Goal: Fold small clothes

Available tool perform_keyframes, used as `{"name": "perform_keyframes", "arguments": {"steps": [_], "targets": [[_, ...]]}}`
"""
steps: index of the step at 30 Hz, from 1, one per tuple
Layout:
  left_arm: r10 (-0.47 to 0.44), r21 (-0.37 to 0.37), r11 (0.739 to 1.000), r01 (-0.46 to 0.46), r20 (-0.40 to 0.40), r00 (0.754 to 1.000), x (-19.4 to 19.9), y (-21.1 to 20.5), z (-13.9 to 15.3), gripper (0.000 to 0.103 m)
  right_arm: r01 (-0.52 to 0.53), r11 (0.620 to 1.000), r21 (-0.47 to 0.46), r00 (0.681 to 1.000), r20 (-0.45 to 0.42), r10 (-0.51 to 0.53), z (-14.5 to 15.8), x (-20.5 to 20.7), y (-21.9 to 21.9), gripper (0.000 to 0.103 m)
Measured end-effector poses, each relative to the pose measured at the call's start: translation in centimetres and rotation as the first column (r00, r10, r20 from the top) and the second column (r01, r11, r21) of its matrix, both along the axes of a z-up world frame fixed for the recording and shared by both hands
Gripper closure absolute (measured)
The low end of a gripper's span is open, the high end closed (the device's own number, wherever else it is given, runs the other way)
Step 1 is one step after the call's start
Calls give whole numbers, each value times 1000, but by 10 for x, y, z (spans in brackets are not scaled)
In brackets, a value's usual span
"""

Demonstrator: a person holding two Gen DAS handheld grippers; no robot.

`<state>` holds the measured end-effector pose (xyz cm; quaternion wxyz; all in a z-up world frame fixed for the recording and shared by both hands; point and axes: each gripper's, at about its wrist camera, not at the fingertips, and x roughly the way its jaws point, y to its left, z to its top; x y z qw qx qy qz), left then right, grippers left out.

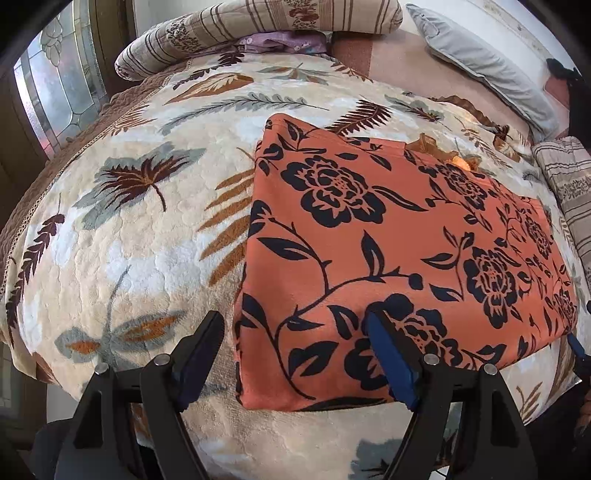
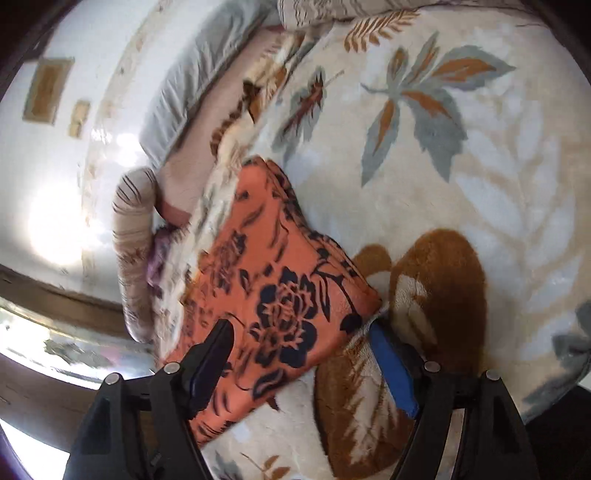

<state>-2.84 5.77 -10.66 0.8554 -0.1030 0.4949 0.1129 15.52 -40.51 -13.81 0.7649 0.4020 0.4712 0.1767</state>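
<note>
Left wrist view: the left gripper [image 1: 295, 332] is being held wide, nothing clamped; the near left corner of the folded orange floral garment [image 1: 388, 236] is lying between the jaws, the right blue pad [image 1: 391, 362] is sitting over the fabric, and the left finger [image 1: 201, 350] is hanging over the leaf-print blanket [image 1: 129, 221]. The rest of the garment is spreading ahead and to the right of the claw. Striped bolsters [image 1: 258, 26] and a grey pillow [image 1: 491, 74] are being seen far ahead. Right wrist view: the right gripper [image 2: 299, 343] is also being held wide, nothing pinched; the garment [image 2: 266, 280] is lying between and ahead of its jaws, skewed left, with the corner near the blue pad [image 2: 391, 369]; whether the pads touch it cannot be told. The blanket [image 2: 480, 203] is filling the area ahead and to the right.
</note>
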Motion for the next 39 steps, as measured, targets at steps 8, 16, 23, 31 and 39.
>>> {"name": "perform_keyframes", "arguments": {"steps": [8, 16, 23, 31, 39], "targets": [[-2, -15, 1000, 2, 15, 1000, -3, -2, 6, 22, -65, 997, 43, 998, -4, 65, 10, -32, 11, 24], [-10, -16, 1000, 10, 29, 1000, -3, -4, 12, 22, -72, 994, 82, 995, -59, 76, -9, -34, 20, 24], [-13, -8, 1000, 13, 32, 999, -2, -7, 16, 22, -4, 993, 121, 996, -88, 14, -14, -22, 8, 24], [-43, 12, 999, 43, 36, 998, 5, -24, 24, 22, 39, 988, 152, 996, -86, -26, -17, -11, 5, 24], [-104, 23, 994, 103, 36, 994, 25, -64, 23, 22, 30, 987, 156, 998, -61, -21, -12, -8, 4, 24]]}}
